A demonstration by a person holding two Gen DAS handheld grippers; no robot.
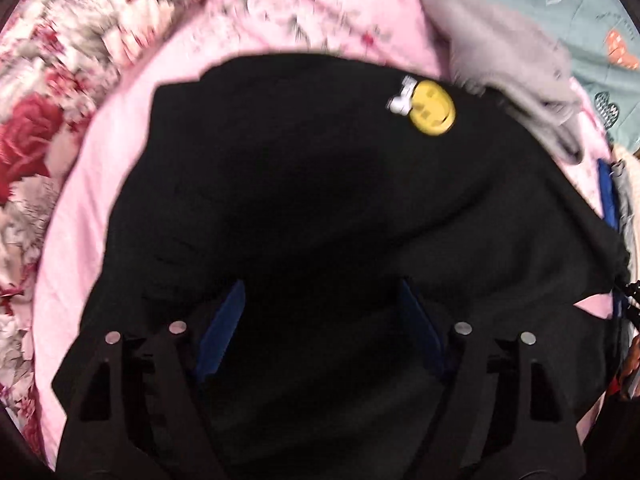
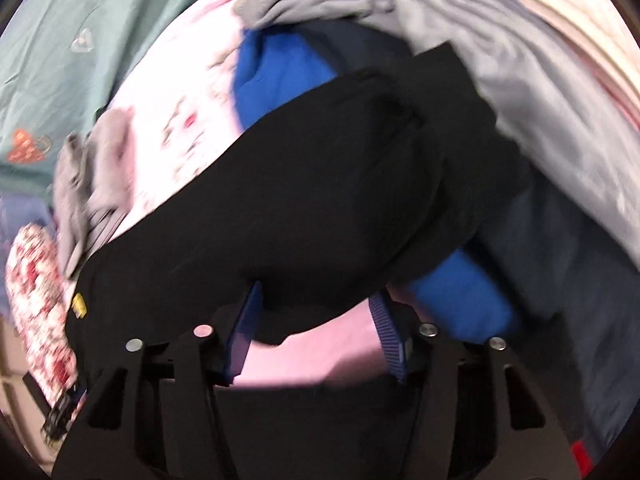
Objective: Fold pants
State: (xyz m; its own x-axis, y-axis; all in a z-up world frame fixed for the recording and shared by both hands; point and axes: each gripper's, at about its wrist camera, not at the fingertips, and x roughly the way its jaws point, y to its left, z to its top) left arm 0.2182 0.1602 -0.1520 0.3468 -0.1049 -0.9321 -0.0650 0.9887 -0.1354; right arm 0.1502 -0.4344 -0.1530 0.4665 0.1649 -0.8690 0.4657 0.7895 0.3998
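The black pants [image 1: 300, 160] lie bunched on a pink sheet [image 1: 100, 184], with a yellow smiley patch [image 1: 432, 107] near their far right edge. My left gripper [image 1: 320, 288] hangs over the middle of the black cloth, its blue pads [image 1: 224, 320] wide apart and nothing pinched between them. In the right wrist view the pants [image 2: 320, 184] run as a thick folded roll from lower left to upper right. My right gripper [image 2: 316, 292] stands open at the roll's near edge. Black cloth and pink sheet [image 2: 312, 360] show in the gap between its blue pads [image 2: 390, 336]. Both views are blurred.
A red-and-white floral quilt [image 1: 48, 92] borders the pink sheet on the left. A grey garment [image 1: 512, 64] lies beyond the patch, on a teal cover [image 1: 580, 12]. To the right of the pants are a bright blue garment [image 2: 280, 76], a dark navy one [image 2: 560, 248] and a pale grey one [image 2: 532, 80].
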